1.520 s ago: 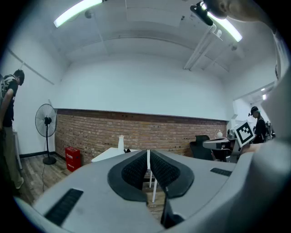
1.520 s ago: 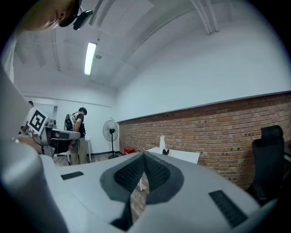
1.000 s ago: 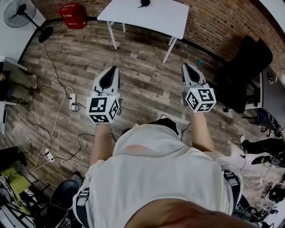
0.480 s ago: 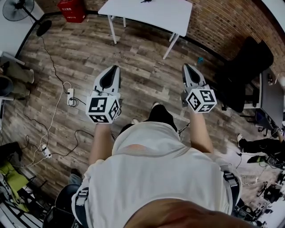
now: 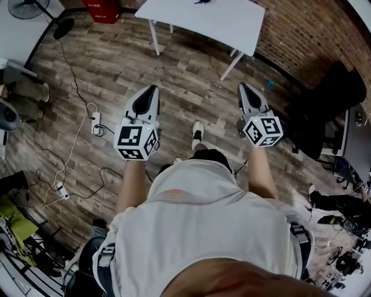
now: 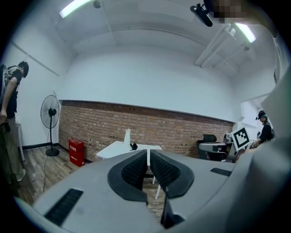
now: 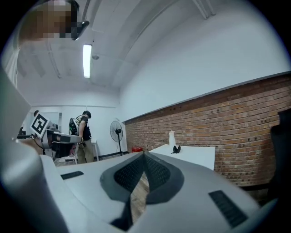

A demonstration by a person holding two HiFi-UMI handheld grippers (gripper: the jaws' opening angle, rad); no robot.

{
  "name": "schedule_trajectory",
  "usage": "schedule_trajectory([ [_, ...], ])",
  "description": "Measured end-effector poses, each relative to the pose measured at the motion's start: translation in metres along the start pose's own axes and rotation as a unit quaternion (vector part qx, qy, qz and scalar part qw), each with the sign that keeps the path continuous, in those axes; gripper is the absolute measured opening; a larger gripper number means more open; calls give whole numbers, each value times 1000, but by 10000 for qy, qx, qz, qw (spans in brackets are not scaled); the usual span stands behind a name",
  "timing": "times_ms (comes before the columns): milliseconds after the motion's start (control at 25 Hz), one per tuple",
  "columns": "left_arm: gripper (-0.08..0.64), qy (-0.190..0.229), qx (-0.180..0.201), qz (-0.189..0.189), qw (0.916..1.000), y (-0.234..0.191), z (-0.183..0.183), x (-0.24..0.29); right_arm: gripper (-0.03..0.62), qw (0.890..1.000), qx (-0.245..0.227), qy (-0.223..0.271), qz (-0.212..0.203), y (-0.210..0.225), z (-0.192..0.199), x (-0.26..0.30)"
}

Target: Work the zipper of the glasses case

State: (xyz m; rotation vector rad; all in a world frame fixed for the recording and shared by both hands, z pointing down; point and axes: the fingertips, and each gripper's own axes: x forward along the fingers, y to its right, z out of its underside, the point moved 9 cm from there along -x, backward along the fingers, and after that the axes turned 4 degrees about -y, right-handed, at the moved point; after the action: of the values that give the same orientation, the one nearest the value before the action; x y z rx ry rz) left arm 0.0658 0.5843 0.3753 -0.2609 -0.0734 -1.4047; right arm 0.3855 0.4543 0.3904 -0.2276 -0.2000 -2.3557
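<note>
jaws of the left gripper (image 5: 152, 89) and right gripper (image 5: 242, 87) are pressed together on nothing, both held above the wood floor (image 5: 191, 75), well apart from the white worktop (image 5: 203, 23). small dark thing (image 7: 175, 149), maybe the glasses case, lies there.

White table (image 5: 214, 26) – small dark object (image 7: 176, 149) on top, wood-plank floor (image 5: 116, 75) – power strip (image 5: 96, 123), red box (image 5: 105, 8)

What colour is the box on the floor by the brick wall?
The box is red; it shows best in the left gripper view.
</note>
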Motion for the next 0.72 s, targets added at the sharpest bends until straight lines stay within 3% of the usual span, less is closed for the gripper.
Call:
schedule_trajectory([
  [360,29,-30,41,26,10000,-14,-35,89,49,9995,-235,-95,-200,61,-30,69],
  [720,29,-110,48,-116,9999,-9,-58,192,51,9996,48,-87,-250,154,-54,136],
])
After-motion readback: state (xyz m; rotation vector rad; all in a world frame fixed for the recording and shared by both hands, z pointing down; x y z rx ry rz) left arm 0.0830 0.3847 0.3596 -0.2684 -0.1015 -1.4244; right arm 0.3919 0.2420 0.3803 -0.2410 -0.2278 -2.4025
